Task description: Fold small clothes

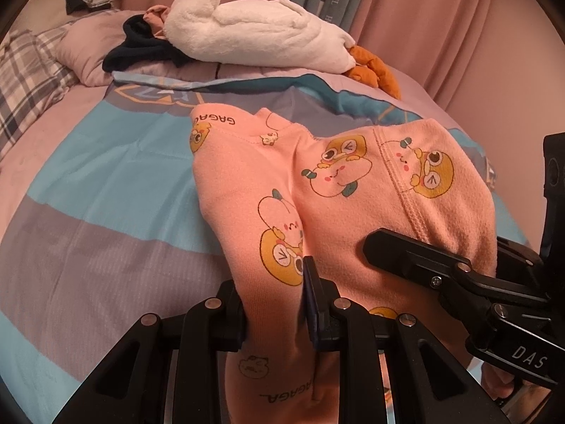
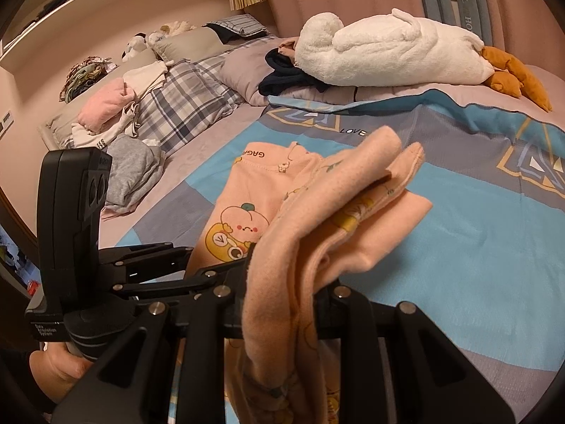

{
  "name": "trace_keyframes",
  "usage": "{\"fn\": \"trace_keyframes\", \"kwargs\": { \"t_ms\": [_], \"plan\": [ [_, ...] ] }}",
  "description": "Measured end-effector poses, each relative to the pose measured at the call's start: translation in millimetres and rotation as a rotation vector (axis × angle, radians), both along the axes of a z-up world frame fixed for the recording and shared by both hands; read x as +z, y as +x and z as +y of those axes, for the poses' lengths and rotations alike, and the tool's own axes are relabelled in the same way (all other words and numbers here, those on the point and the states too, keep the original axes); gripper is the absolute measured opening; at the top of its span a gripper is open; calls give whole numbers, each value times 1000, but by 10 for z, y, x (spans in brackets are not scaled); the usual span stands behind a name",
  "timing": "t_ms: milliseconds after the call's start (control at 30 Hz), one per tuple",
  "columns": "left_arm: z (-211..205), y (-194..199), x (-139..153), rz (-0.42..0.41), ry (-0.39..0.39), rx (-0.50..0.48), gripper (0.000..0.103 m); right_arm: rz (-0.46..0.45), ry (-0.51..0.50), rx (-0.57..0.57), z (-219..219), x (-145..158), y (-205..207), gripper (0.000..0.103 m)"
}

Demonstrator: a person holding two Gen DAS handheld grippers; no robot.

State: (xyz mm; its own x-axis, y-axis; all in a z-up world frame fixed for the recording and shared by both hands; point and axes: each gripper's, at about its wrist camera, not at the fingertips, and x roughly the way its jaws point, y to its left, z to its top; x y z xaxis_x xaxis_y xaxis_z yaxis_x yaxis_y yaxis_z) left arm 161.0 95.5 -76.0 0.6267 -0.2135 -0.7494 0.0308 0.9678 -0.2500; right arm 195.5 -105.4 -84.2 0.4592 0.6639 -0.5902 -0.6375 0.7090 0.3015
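Peach cotton, printed with cartoon faces, is the thing being worked: a small pink garment [image 1: 317,190] lies partly on the striped bedspread [image 1: 106,176], near edge lifted, far edge with its printed lettering flat on the cover.

Taking the garment as the landmark and going from its left side to its right: at its left near corner the left gripper [image 1: 275,304] is pinched on a gathered fold of the cloth, the fabric running up between the fingers and hanging below them. Just beside it, over the garment's middle, the other tool's black finger reaches across the fabric. At the garment's right near edge the right gripper [image 2: 279,293] is likewise clamped on a thick bunch of cloth, several layers draping forward over the flat part [image 2: 243,190] beyond.

The step in hand looks like carrying the lifted near edge over toward the far edge to make a fold. To do it well, I would keep both pinches level with each other so the crease runs straight, travel at an even pace, and lower until the raised edge meets the far edge before letting go. The bunching on the garment's right is the likely trouble: a slight outward pull between the two grips should flatten it. Beyond the garment's far edge lies a white plush toy [image 1: 261,31], well apart.
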Motion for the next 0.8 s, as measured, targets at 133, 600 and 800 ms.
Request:
{"fn": "trace_keyframes", "kwargs": {
  "t_ms": [133, 600, 800],
  "plan": [
    [-14, 44, -33, 7, 4, 1, 23, 7, 1, -7, 11, -40, 48, 24],
    [-12, 202, -124, 24, 27, 8, 23, 15, -6, -12, 57, -139, 231, 24],
    [-16, 272, -191, 37, 31, 5, 23, 27, -12, -13, 68, -205, 293, 24]
  ]
}}
